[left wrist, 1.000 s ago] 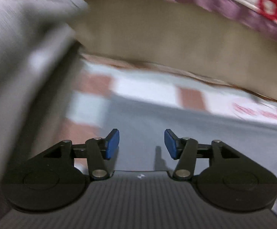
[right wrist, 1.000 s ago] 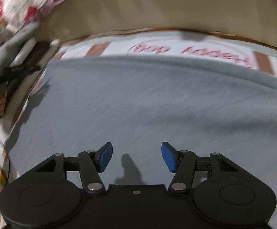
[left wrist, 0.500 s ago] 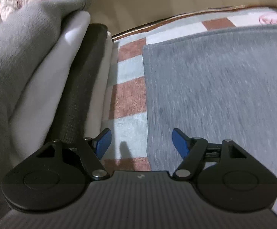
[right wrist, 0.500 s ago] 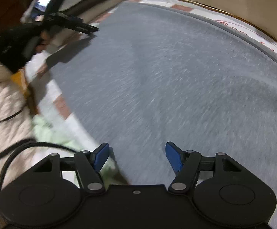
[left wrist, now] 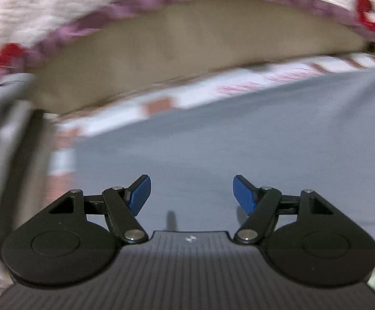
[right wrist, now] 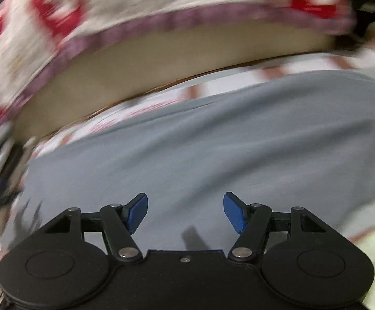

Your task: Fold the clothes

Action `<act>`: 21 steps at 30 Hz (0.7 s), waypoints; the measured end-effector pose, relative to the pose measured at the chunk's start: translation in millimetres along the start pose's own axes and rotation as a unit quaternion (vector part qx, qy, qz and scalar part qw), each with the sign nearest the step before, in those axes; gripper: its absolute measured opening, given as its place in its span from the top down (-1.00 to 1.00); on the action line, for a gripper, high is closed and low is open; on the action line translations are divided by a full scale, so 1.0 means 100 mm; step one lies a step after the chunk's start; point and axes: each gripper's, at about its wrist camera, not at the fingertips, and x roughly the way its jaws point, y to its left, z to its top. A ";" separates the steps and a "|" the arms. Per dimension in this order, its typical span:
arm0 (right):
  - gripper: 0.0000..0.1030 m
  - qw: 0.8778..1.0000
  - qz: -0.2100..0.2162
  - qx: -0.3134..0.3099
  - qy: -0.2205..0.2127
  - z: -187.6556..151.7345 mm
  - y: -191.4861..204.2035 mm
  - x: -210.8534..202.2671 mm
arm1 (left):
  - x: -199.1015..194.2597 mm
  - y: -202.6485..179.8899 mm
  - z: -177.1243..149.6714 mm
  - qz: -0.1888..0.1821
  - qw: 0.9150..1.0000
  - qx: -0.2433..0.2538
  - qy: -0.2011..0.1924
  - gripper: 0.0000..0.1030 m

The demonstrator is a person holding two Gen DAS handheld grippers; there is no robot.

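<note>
Both tongs (left wrist: pixel 191 195) (right wrist: pixel 185 213) agape, empty, over flat grey garment (right wrist: pixel 213 139).

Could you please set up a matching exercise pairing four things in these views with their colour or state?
Things:
1. garment
2. left gripper
3. blanket
4. sheet

Colour or state:
A. white with red patches and a purple border
B. grey, spread flat
C. open, holding nothing
D. white with brown-red squares

Pairs: 1-B, 2-C, 3-A, 4-D
</note>
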 end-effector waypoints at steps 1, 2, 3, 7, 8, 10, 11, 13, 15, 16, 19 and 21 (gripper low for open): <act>-0.36 1.000 -0.012 0.024 -0.006 0.02 -0.19 -0.04 | -0.01 -0.18 0.01 -0.014 1.000 0.028 0.003 -0.36; -0.36 0.999 -0.021 0.049 -0.008 0.04 -0.38 -0.09 | -0.01 -0.35 0.02 -0.025 0.998 0.054 0.006 -0.36; -0.36 0.997 -0.028 0.070 -0.003 0.04 -0.56 -0.12 | -0.02 -0.50 0.04 -0.033 0.996 0.077 0.012 -0.36; -0.37 0.992 -0.033 0.123 0.018 0.00 -1.00 -0.25 | -0.07 -0.76 0.31 -0.084 0.991 0.075 0.074 -0.36; -0.37 0.989 -0.013 0.146 0.018 0.03 -1.11 -0.29 | -0.14 -0.79 0.44 -0.095 0.989 0.076 0.089 -0.35; -0.37 0.979 0.033 0.200 0.021 0.14 -1.31 -0.34 | -0.35 -0.91 0.74 -0.088 0.983 0.133 0.096 -0.34; -0.37 0.973 0.048 0.223 0.036 0.26 -1.36 -0.34 | -0.45 -0.98 0.88 -0.080 0.979 0.162 0.096 -0.34; -0.39 0.968 0.044 0.227 0.096 0.56 -1.26 -0.28 | -0.55 -1.04 1.12 -0.072 0.980 0.165 0.081 -0.34; -0.38 0.973 0.046 0.182 0.132 0.96 -1.02 -0.26 | -0.64 -1.10 1.36 -0.065 0.981 0.169 0.066 -0.35; -0.37 0.976 0.048 0.155 0.146 1.18 -0.89 -0.25 | -0.69 -1.14 1.48 -0.061 0.982 0.171 0.058 -0.36; -0.38 0.985 0.022 0.099 0.143 1.77 -0.67 -0.30 | -0.83 -1.23 1.84 -0.049 0.982 0.176 0.035 -0.37; -0.39 0.988 -0.001 0.085 0.127 2.04 -0.68 -0.29 | -0.74 -1.42 1.88 -0.059 0.983 0.174 0.022 -0.37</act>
